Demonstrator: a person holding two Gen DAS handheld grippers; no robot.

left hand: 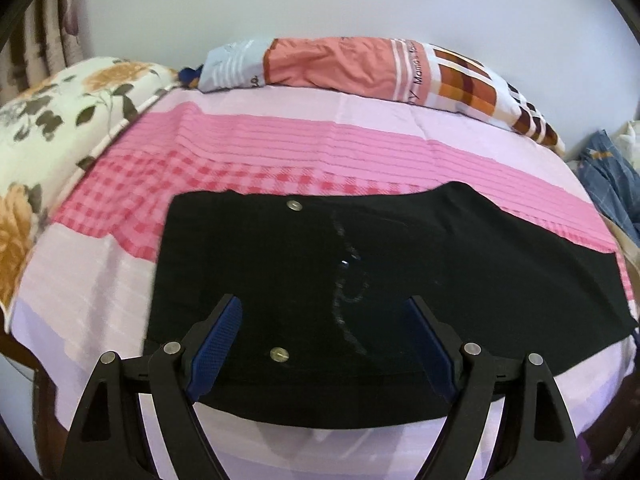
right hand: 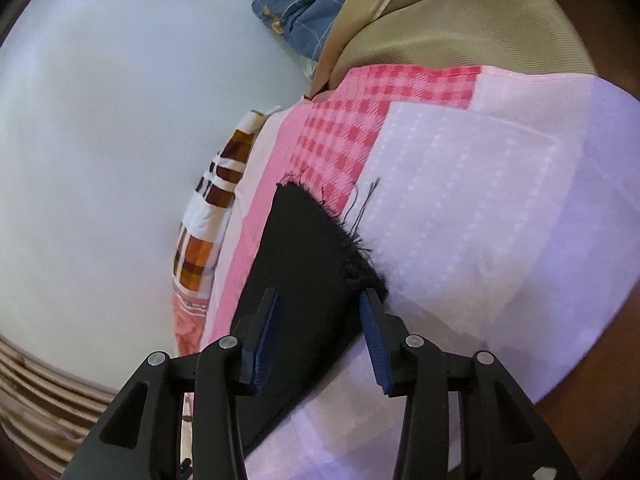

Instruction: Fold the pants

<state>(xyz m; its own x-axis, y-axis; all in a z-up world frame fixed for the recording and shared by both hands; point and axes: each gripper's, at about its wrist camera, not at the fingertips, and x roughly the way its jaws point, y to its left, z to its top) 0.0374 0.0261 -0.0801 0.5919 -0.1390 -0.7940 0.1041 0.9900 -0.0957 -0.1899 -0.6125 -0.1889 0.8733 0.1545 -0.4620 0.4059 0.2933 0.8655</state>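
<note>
No box, basket or drawer shows in either view; the only thing bearing anything is the bed (left hand: pixel 280 128), with its pink checked and pale lilac sheet, and the black pants (left hand: pixel 360 264) lie flat on it, folded into a broad dark slab with two metal buttons showing.

My left claw (left hand: pixel 324 324) hangs over the near edge of the pants, fingers spread wide, nothing between the blue pads (left hand: pixel 218 340). My right claw (right hand: pixel 318 328) stands part-way apart over the frayed hem (right hand: pixel 344 224) of a leg; the cloth lies beneath the gap, and I cannot tell whether the pads (right hand: pixel 374 344) touch it.

The black fabric swallows detail: I can make out a faint pale stitched line but no seams or fold edges. The far right of the pants is cut off by the lens rim in the left view.

Only the left view shows the long patterned pillow (left hand: pixel 360 68) whole along the wall and the floral quilt (left hand: pixel 52 120). Only the right view shows the loose threads at the hem and a tan cloth (right hand: pixel 460 28) past the bed's corner, beside a blue checked garment (right hand: pixel 304 4).
</note>
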